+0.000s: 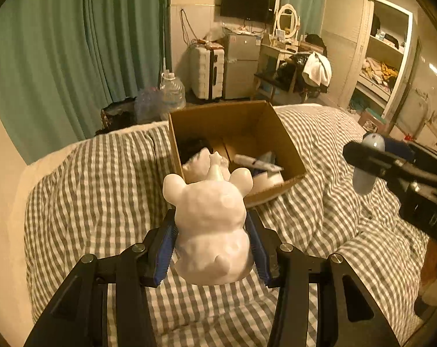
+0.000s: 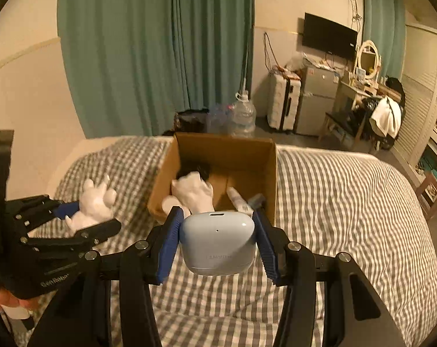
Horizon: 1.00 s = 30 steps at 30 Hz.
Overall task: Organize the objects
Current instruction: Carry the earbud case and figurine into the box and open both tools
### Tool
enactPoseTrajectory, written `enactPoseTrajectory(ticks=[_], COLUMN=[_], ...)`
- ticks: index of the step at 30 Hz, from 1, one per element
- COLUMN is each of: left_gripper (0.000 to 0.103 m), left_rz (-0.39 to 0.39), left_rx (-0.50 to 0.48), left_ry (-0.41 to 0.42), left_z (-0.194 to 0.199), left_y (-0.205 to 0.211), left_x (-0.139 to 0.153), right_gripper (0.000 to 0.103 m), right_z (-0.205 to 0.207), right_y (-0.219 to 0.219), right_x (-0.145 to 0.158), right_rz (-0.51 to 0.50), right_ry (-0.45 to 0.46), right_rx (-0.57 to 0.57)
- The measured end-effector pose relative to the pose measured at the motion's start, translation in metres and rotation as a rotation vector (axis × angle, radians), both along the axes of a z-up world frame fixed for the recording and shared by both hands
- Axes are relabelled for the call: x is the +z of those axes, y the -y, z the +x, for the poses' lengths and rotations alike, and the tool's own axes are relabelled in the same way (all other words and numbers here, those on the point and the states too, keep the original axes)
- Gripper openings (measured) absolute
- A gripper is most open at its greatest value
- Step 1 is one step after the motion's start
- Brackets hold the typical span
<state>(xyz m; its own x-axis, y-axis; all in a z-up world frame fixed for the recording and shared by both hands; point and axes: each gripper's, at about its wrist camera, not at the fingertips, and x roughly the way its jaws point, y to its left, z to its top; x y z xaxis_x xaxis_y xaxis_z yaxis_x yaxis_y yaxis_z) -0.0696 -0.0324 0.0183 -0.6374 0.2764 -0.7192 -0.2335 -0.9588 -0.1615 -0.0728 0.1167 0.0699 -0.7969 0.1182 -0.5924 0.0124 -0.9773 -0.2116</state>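
The left gripper has its blue-padded fingers pressed against both flanks of a white bear figurine, which is held above the gingham bedcover with its back and small tail toward the camera and its round ears pointing away toward the box. The right gripper is clamped the same way on a pale blue earbud charging case, its pads touching the case's two sides, the charging port and a small dot facing up. In the right wrist view the left gripper shows at the left edge with the figurine between its fingers; in the left wrist view the right gripper shows at the right edge, holding the case in the air. Just beyond both grippers an open cardboard box sits on the bedcover near the far edge of the bed. Inside it lie a second white figurine, a white tube, something dark in the far left corner, and a white round item at the near right side that cannot be made out. Past the bed stand a water jug, a white suitcase, a small grey fridge, green curtains and a wall-mounted TV.
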Motion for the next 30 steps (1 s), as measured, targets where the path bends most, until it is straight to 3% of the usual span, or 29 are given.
enactPoseTrajectory(ticks=[7, 15, 22, 30], left_gripper=[0.048, 0.048, 0.048, 0.048], left_rz=[0.012, 0.055, 0.025, 0.011], left_rx=[0.016, 0.005, -0.022, -0.055], left_ry=[-0.044, -0.061, -0.011, 0.036], left_z=[-0.041, -0.112, -0.175, -0.200], left_y=[-0.001, -0.018, -0.047, -0.075], left_x=[0.021, 0.025, -0.014, -0.066], right_gripper=[0.049, 0.049, 0.049, 0.049], right_z=[-0.035, -0.106, -0.172, -0.212], right_y=[-0.002, -0.020, -0.054, -0.095], right_x=[0.029, 0.022, -0.007, -0.051], right_rz=[-0.032, -0.053, -0.078, -0.160], right_ry=[-0.035, -0.009, 0.031, 0.060], right_rx=[0.042, 0.029, -0.012, -0.066])
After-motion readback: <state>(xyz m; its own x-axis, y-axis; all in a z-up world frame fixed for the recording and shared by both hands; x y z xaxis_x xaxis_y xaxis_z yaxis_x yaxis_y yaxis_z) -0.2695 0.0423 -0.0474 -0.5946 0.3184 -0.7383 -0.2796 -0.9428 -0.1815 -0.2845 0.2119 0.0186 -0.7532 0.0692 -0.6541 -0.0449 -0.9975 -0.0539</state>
